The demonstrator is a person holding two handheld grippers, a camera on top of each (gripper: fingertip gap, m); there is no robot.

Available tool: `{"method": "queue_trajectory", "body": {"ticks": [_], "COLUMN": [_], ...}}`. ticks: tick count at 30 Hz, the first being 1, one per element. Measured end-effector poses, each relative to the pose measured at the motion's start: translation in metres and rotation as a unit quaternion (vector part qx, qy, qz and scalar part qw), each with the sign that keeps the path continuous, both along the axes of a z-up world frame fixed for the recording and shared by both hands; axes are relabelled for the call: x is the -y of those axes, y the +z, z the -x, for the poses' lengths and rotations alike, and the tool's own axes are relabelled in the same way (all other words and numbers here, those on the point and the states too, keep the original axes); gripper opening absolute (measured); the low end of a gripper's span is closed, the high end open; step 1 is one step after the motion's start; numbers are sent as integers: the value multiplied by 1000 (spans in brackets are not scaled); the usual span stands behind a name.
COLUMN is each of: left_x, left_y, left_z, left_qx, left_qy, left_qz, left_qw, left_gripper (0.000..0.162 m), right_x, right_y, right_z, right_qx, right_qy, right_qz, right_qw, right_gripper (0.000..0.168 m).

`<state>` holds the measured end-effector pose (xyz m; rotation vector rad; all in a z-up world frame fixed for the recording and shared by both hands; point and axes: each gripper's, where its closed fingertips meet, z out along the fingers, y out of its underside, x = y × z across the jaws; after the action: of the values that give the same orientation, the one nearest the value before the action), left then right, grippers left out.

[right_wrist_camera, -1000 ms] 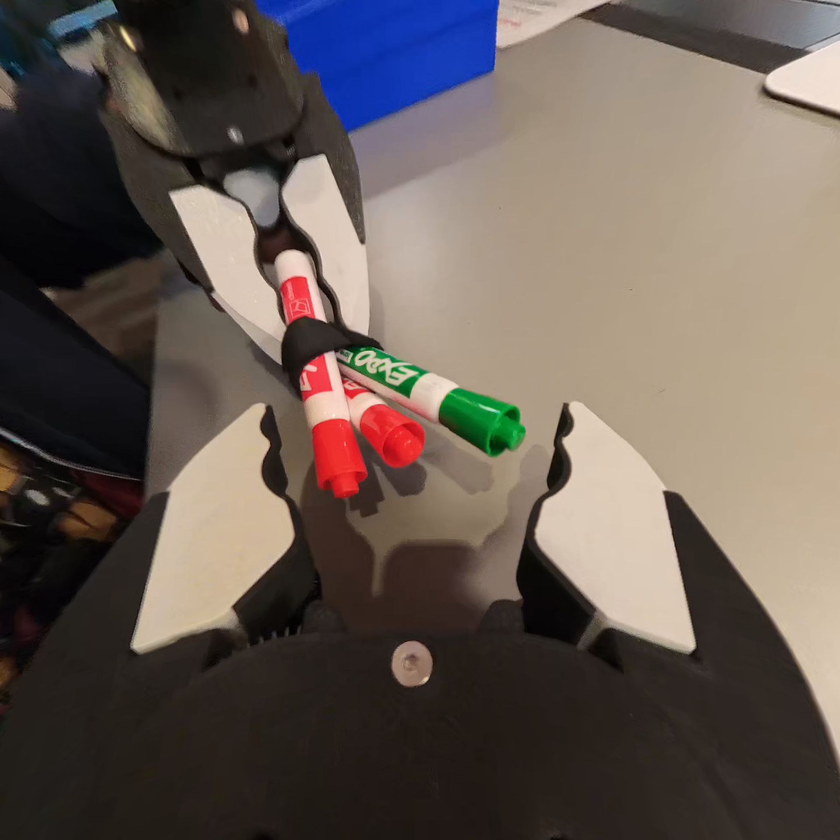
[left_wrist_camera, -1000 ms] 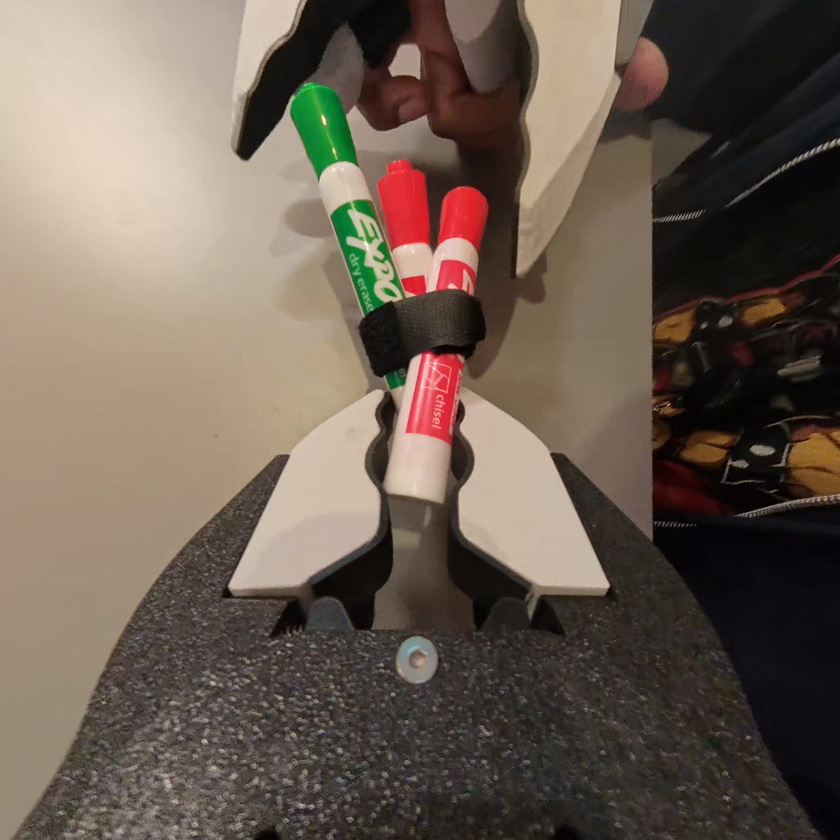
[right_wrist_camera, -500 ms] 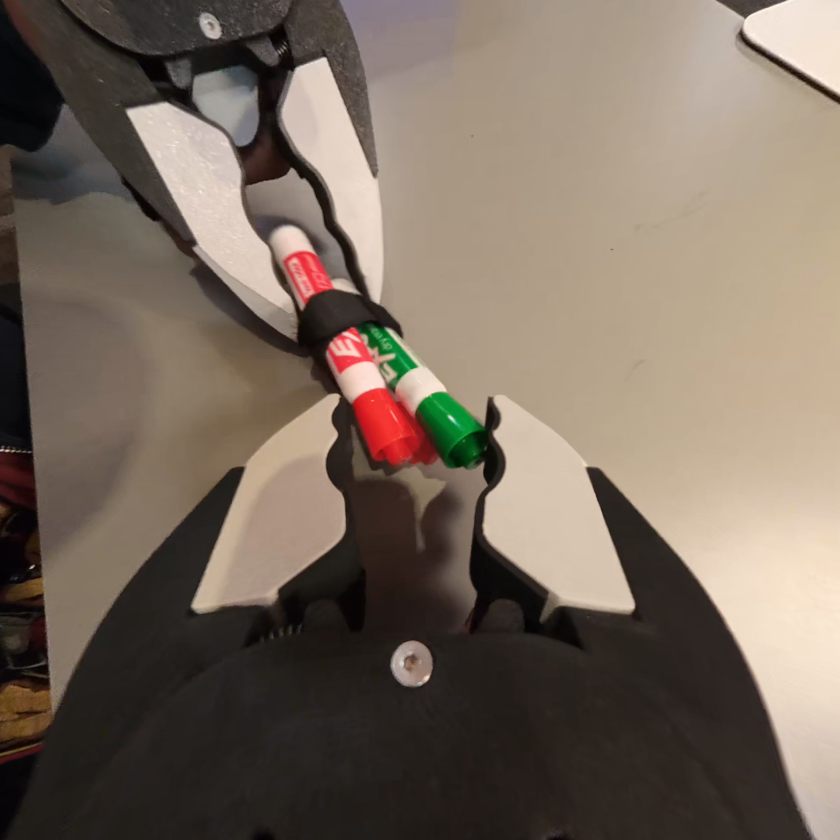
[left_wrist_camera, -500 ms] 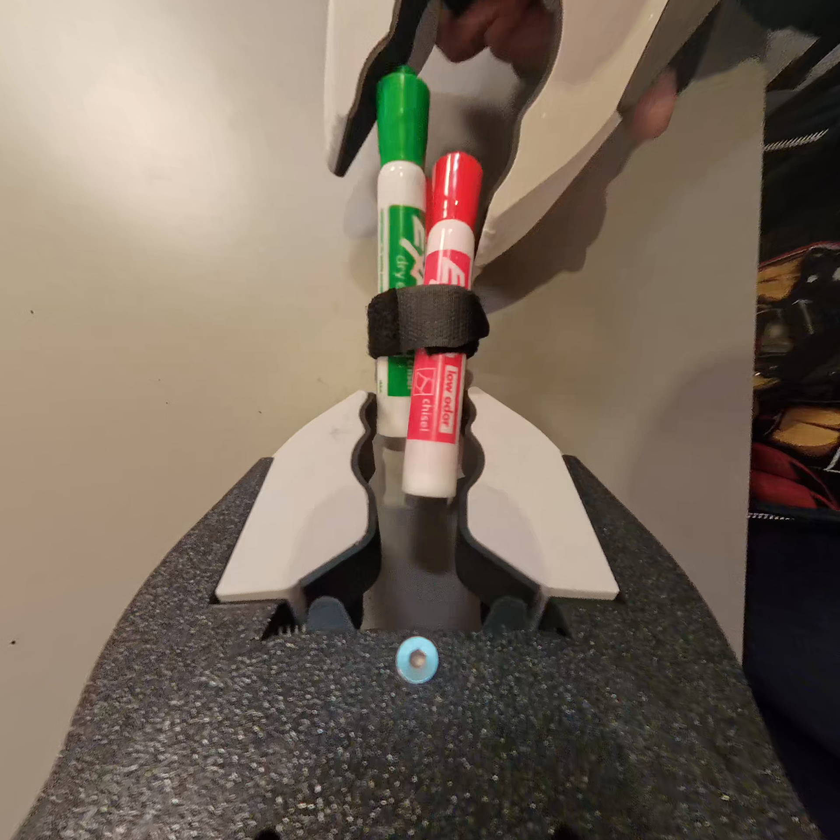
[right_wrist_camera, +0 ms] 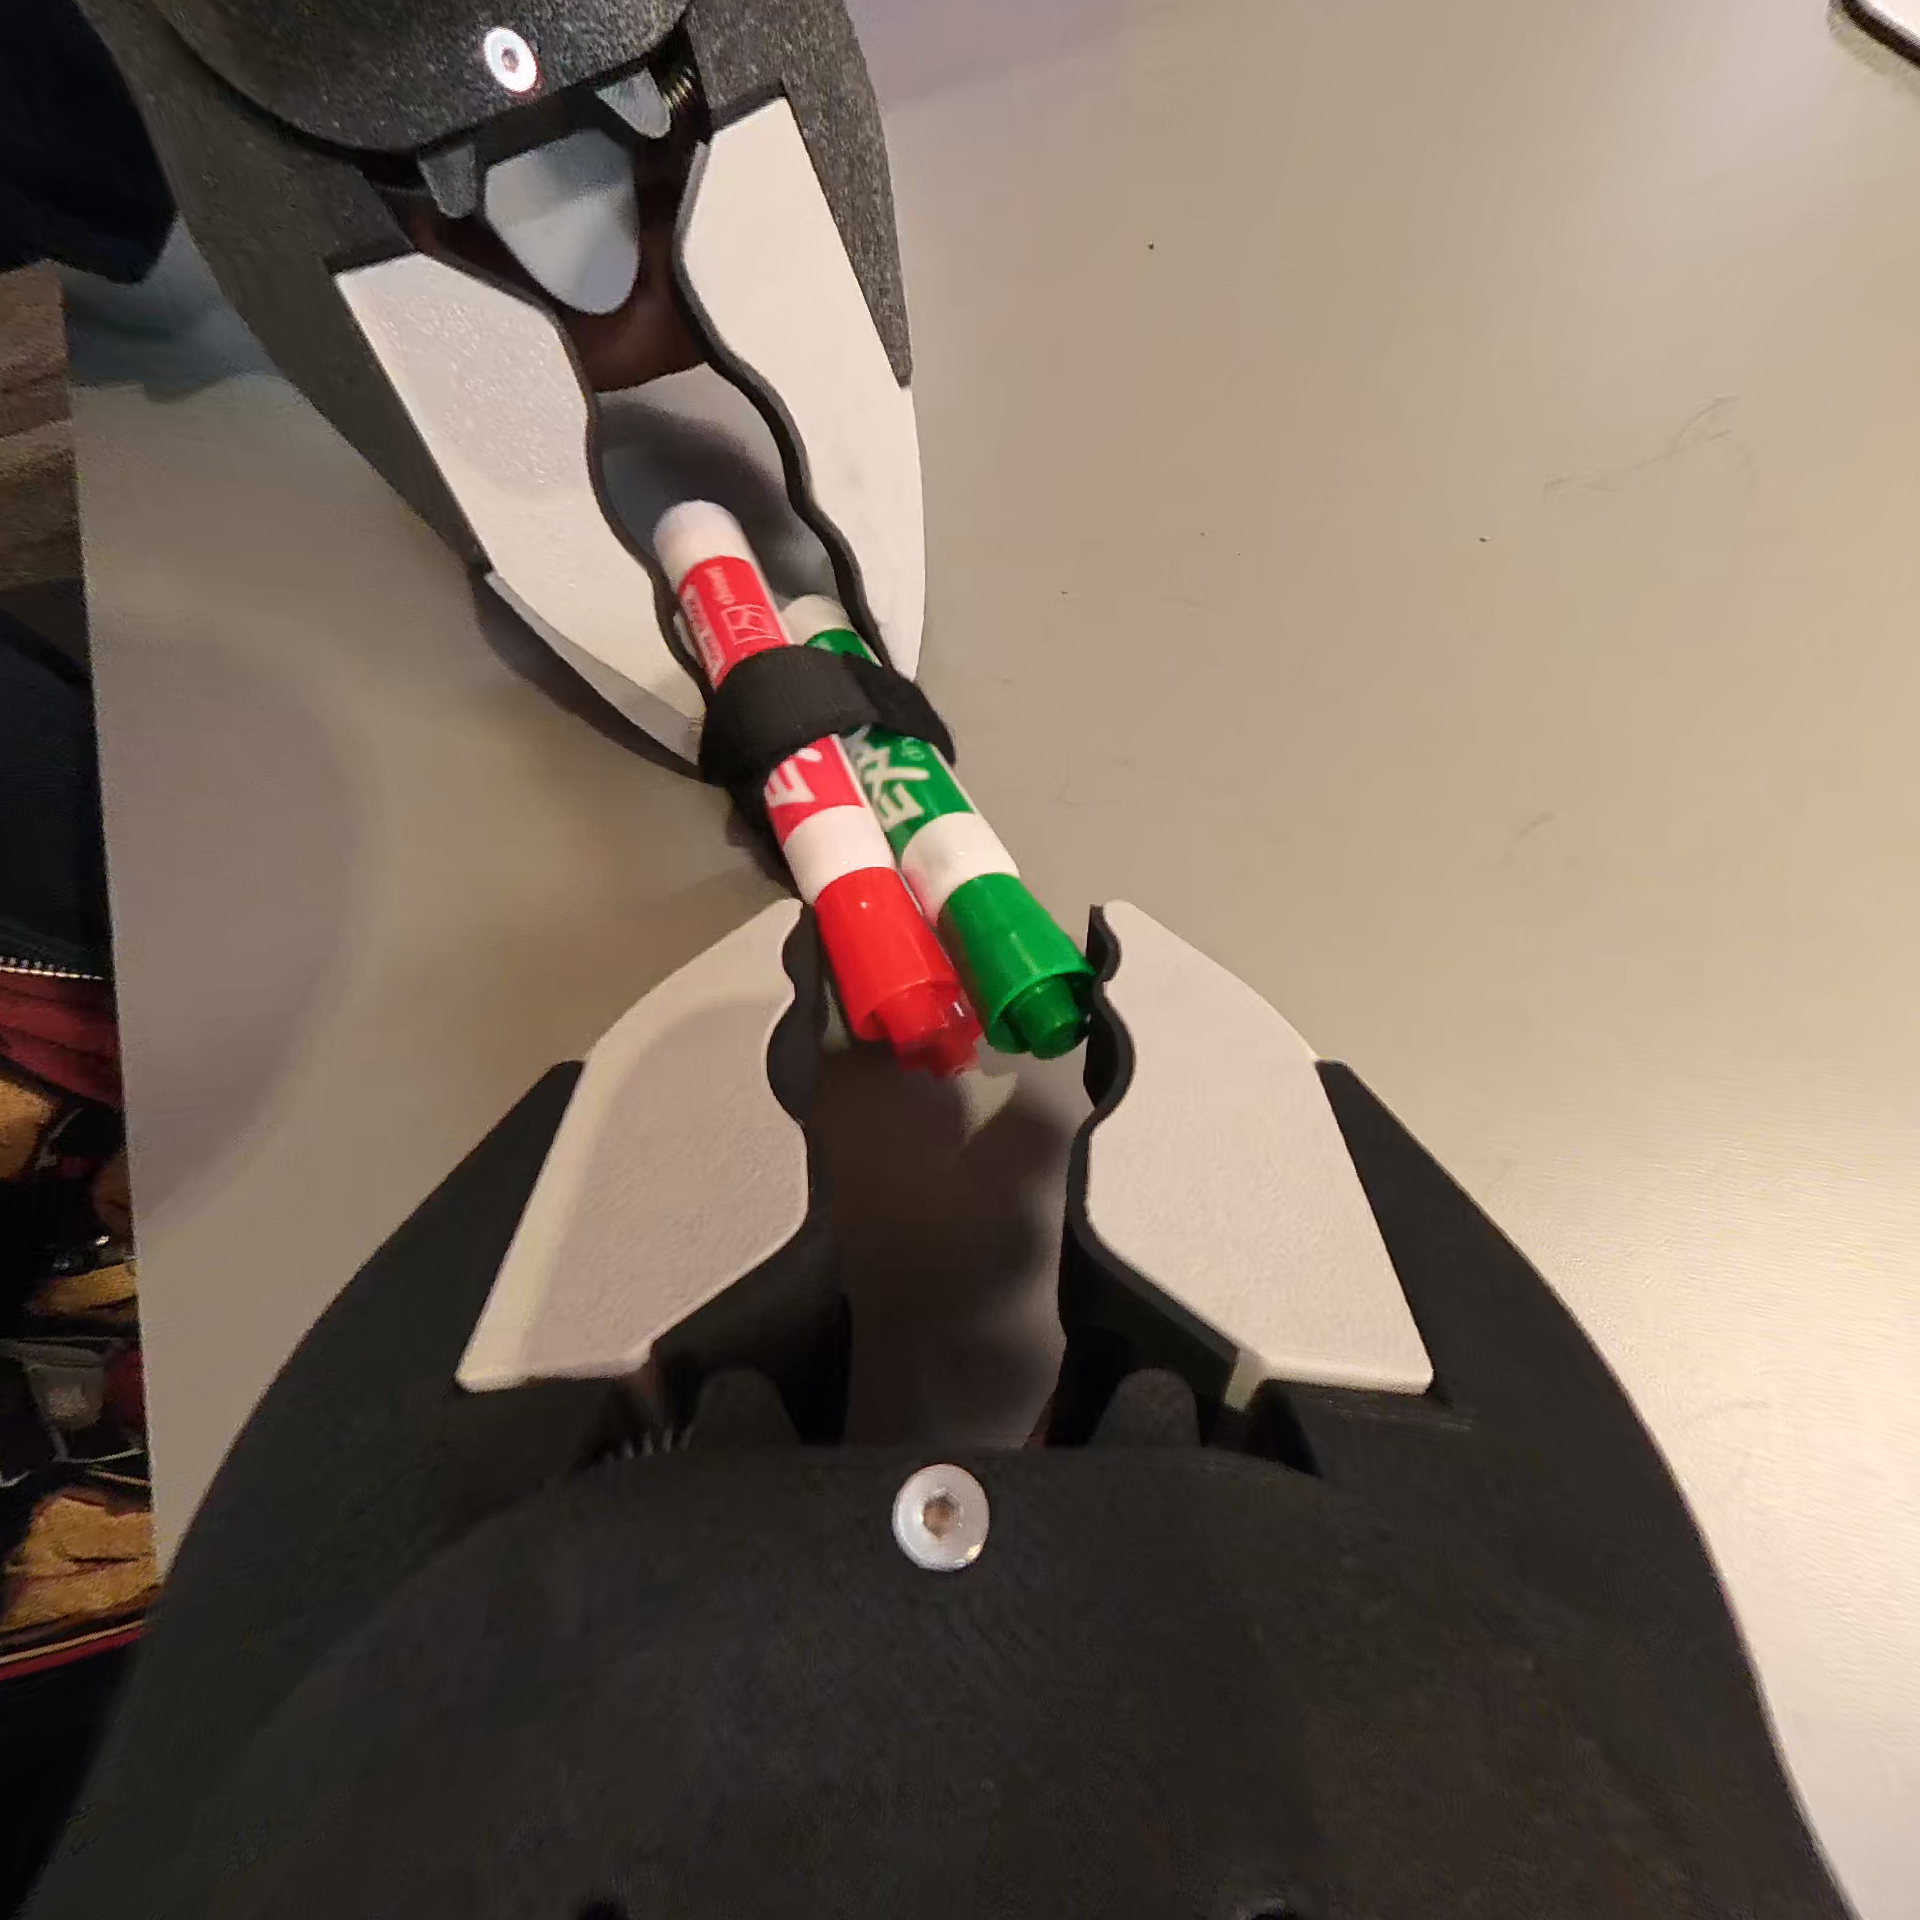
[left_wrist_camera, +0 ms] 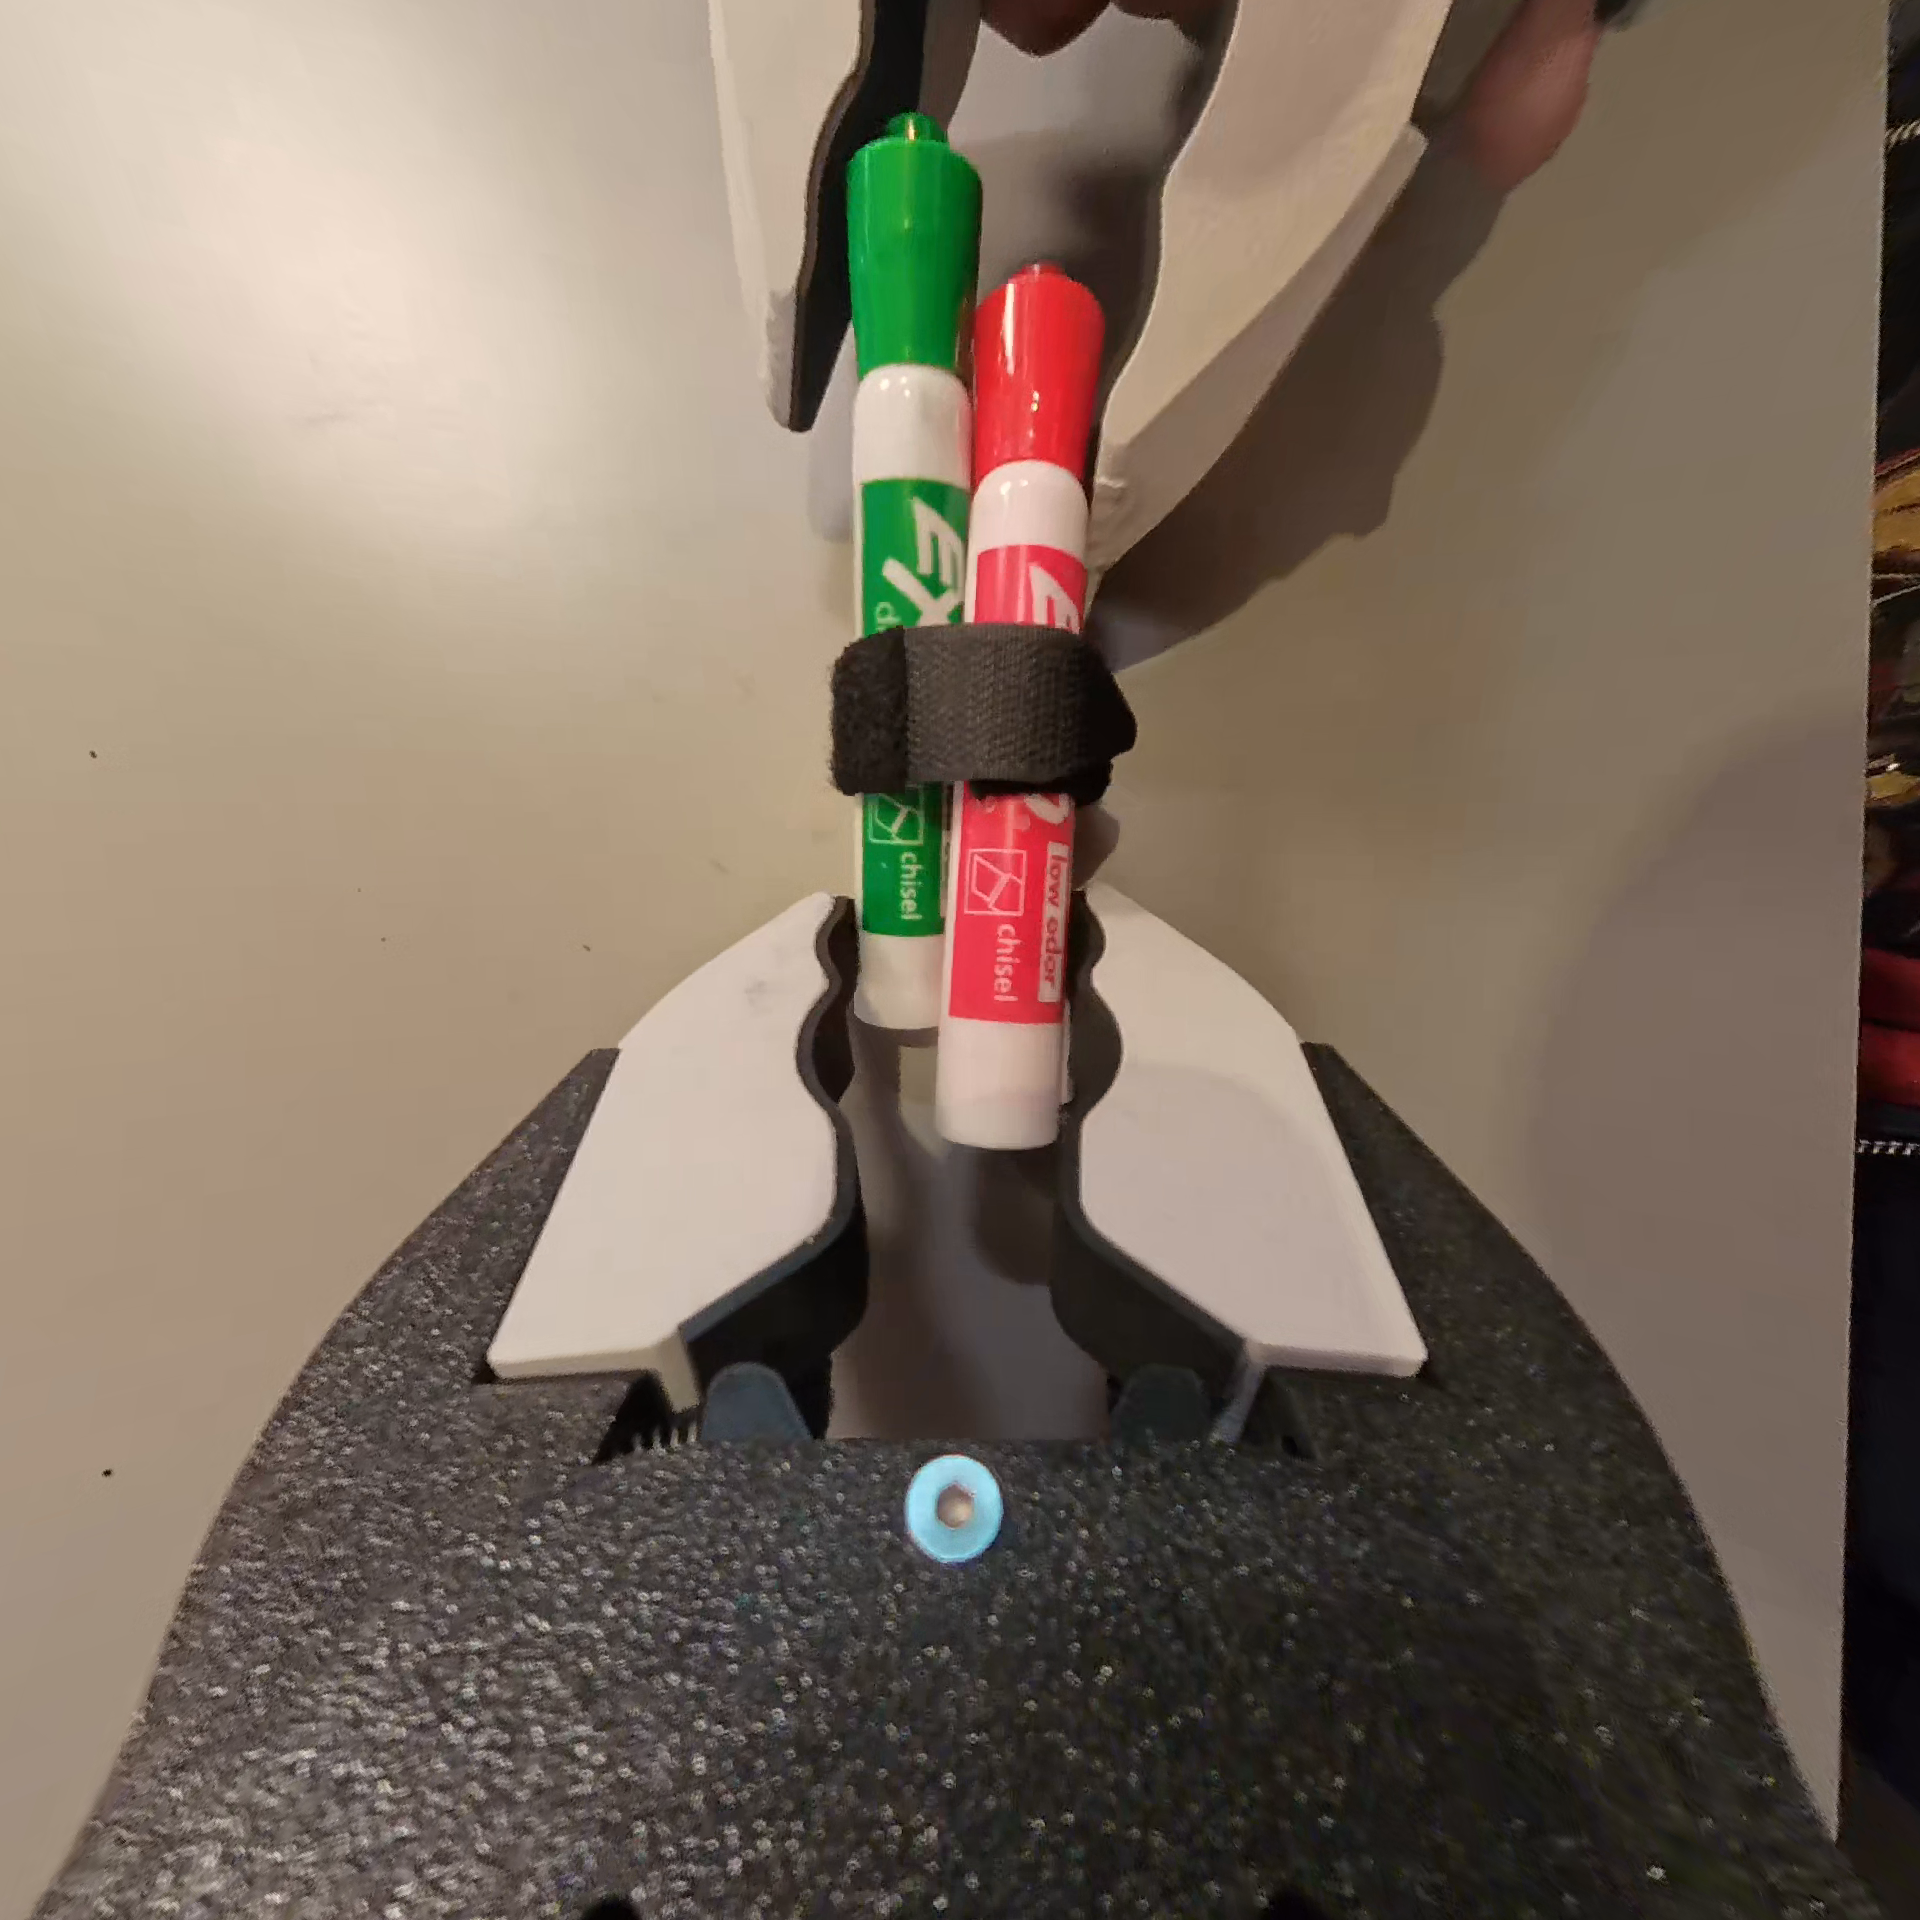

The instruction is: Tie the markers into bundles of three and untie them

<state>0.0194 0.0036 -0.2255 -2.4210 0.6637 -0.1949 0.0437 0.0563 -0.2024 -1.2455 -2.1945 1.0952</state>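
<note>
A bundle of markers, one green (left_wrist_camera: 909, 582) and two red (left_wrist_camera: 1013, 935), is bound by a black hook-and-loop strap (left_wrist_camera: 977, 727) and held just above the table. My left gripper (left_wrist_camera: 961, 914) is shut on the bundle's base ends: the green marker lies against one finger, a red one against the other. The second red marker is mostly hidden behind. My right gripper (right_wrist_camera: 951, 920) faces it and is shut on the caps, the red cap (right_wrist_camera: 883, 966) and the green cap (right_wrist_camera: 1013, 966) each touching a finger. The strap (right_wrist_camera: 810, 717) sits between the two grippers.
The beige table (left_wrist_camera: 312, 623) lies under both grippers. Its edge runs down the right side of the left wrist view, with a person's patterned clothing (left_wrist_camera: 1896, 831) beyond. A hand (left_wrist_camera: 1538, 94) holds the right gripper. A white object (right_wrist_camera: 1891, 31) sits at the far right corner. About 7 cm separates my left fingertips from my right.
My right gripper went from wide open to shut on the caps. The splayed markers drew parallel. My left gripper's jaws widened from one red marker to the whole bundle.
</note>
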Motion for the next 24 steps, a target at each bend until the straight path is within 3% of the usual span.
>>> {"method": "queue_trajectory", "body": {"ticks": [3,4,7,12,18,24], "left_x": [-1,-4,-1,-2,-3,-4], "left_y": [11,23,16,10,12,14], "left_z": [0,-2,10,2,3,4], "left_qx": [37,71,39,63,75,73], "left_qy": [-1,-2,-6,-11,-2,-5], "left_qz": [-16,-37,-21,-14,-9,-10], "left_qw": [999,997,999,998,997,997], "left_gripper": [35,19,19,19,19,19], "right_x": [0,-1,-1,-4,-17,-24], "right_y": [2,3,4,2,7,-13], "right_z": [0,0,1,-1,2,6], "right_qx": [-2,-3,1,-3,-32,52], "right_qy": [1,-1,0,14,73,142], "right_qz": [12,19,30,4,-75,-62], "right_qw": [1000,1000,1000,1000,994,987], "right_gripper": [49,44,45,53,63,75]}}
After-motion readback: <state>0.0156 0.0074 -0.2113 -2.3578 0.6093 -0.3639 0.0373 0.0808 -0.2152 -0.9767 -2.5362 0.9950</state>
